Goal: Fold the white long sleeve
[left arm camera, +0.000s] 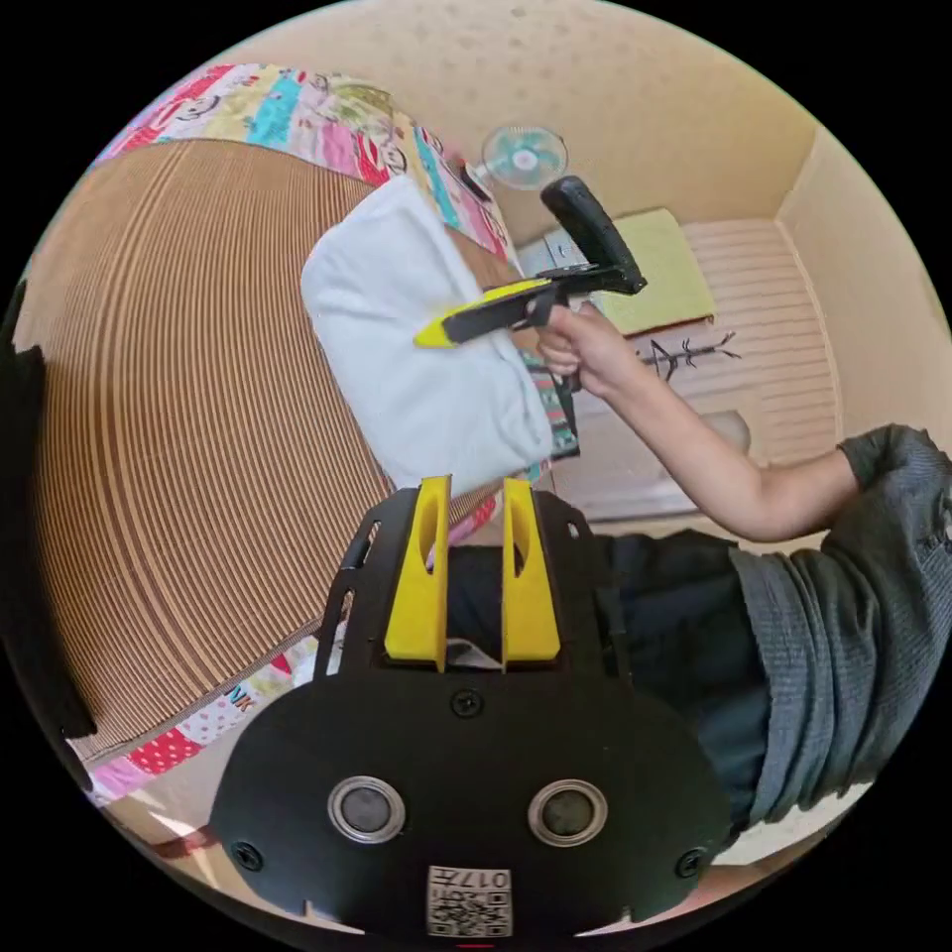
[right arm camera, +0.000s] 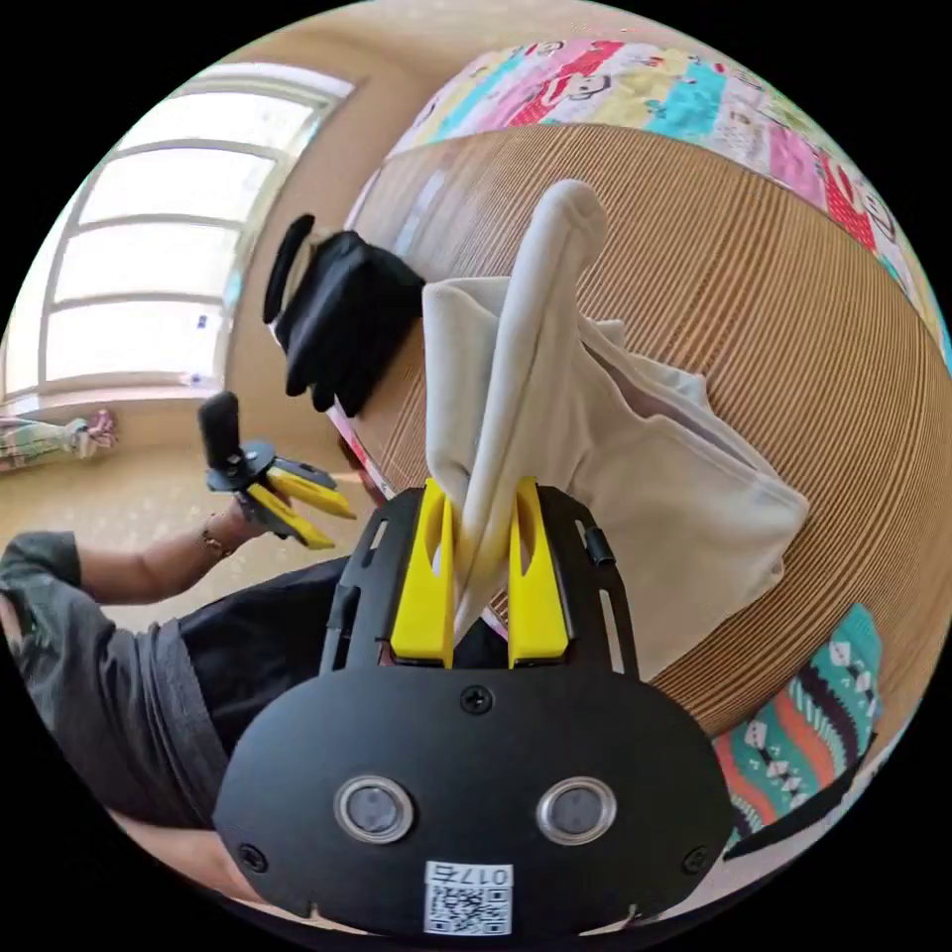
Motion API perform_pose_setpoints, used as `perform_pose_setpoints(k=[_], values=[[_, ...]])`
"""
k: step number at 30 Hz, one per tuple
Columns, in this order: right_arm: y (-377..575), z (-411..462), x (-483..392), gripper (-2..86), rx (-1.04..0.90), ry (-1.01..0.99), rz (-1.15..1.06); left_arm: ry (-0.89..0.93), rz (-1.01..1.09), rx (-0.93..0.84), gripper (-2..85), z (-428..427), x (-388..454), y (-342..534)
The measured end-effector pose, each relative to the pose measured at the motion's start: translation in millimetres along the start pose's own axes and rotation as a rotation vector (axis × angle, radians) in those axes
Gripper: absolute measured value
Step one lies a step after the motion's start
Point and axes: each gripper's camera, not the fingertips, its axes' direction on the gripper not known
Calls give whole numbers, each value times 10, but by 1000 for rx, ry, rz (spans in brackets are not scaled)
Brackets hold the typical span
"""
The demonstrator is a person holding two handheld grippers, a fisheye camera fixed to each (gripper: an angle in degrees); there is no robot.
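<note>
The white long sleeve (left arm camera: pixel 416 387) lies folded into a thick bundle on a ribbed woven mat (left arm camera: pixel 178 397). In the right gripper view, a long strip of the white long sleeve (right arm camera: pixel 535 327) runs up out of my right gripper (right arm camera: pixel 481 486), whose jaws are shut on it. The rest of the garment (right arm camera: pixel 684 486) hangs bunched to one side. From the left gripper view, a hand holds the right gripper (left arm camera: pixel 428 337) over the bundle. My left gripper (left arm camera: pixel 476 486) is open with nothing between its jaws, just short of the bundle's near edge. The left gripper (right arm camera: pixel 337 529) hovers off the mat's edge.
A patchwork quilt (left arm camera: pixel 297 109) lies under the mat. A black garment (right arm camera: pixel 342 317) sits at the mat's far edge by a window (right arm camera: pixel 159 238). A striped cloth (right arm camera: pixel 803 714) lies beside the mat. The person's grey-shirted torso (left arm camera: pixel 823 635) is close by. A fan (left arm camera: pixel 526 157) stands behind.
</note>
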Motion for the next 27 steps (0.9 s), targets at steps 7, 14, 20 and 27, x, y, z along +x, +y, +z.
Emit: perform_pose_setpoints(k=[7, 14, 20, 27], values=[[1900, -55, 1854, 99, 231, -212, 443, 80, -120, -102, 112, 324, -318, 46], [2522, 102, 2521, 190, 348, -330, 571, 60, -234, -101, 176, 916, -438, -569], [2542, 461, 2874, 226, 271, -478, 503, 31, -315, -110, 207, 1335, -619, -1044], [2608, 746, 3144, 192, 259, -617, 459, 67, -332, -239, 205, 1866, -698, -1297]])
